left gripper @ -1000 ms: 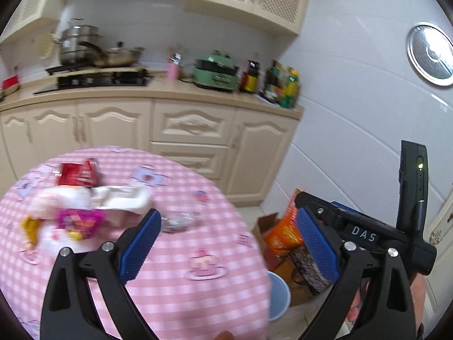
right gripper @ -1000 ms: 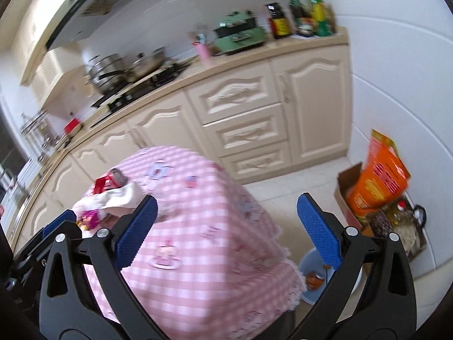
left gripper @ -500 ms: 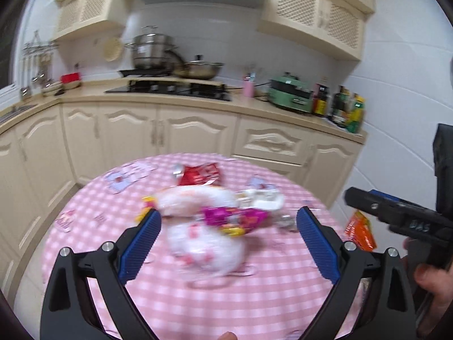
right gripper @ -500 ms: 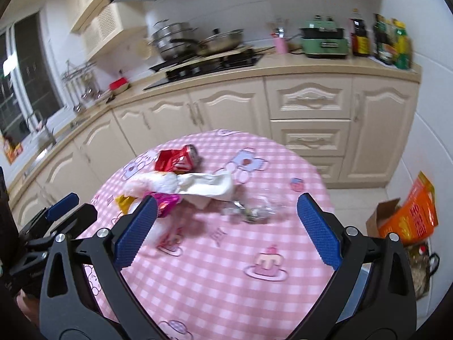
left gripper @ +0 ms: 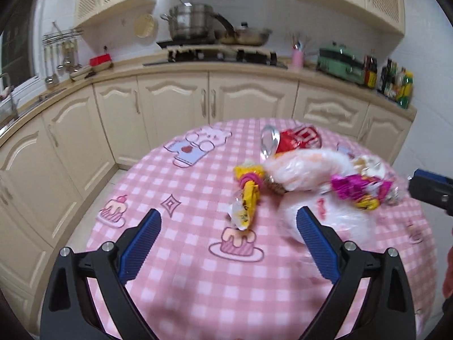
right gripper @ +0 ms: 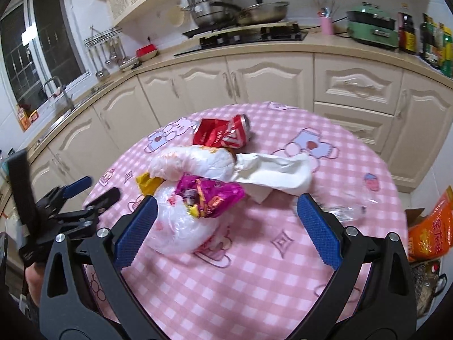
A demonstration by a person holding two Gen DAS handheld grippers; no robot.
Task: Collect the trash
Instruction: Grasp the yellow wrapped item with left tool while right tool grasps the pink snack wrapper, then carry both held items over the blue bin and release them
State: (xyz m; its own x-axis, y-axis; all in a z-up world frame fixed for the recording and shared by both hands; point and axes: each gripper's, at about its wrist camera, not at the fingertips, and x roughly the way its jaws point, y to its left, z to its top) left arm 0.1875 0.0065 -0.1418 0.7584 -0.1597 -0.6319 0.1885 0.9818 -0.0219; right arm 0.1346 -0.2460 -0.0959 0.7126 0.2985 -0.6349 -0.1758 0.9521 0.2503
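Note:
A heap of trash lies on the round pink checked table (right gripper: 254, 272): a crushed red can (right gripper: 223, 134), white plastic bags (right gripper: 181, 232), a magenta snack wrapper (right gripper: 211, 195), a yellow wrapper (left gripper: 246, 198), a white crumpled tissue (right gripper: 277, 174) and clear plastic film (right gripper: 345, 211). My left gripper (left gripper: 228, 243) hovers open over the table's near side, just short of the yellow wrapper. My right gripper (right gripper: 225, 226) is open above the bags and magenta wrapper, holding nothing. The left gripper (right gripper: 87, 195) also shows at the left edge of the right wrist view.
Cream kitchen cabinets (left gripper: 175, 107) and a counter with a stove (right gripper: 249, 35), pots and a green appliance (right gripper: 371, 27) curve behind the table. An orange bag (right gripper: 433, 226) and a cardboard box sit on the floor at the right.
Both views have swung left from the wall and floor toward the table, and both grippers have moved closer to the trash heap. Both stay open.

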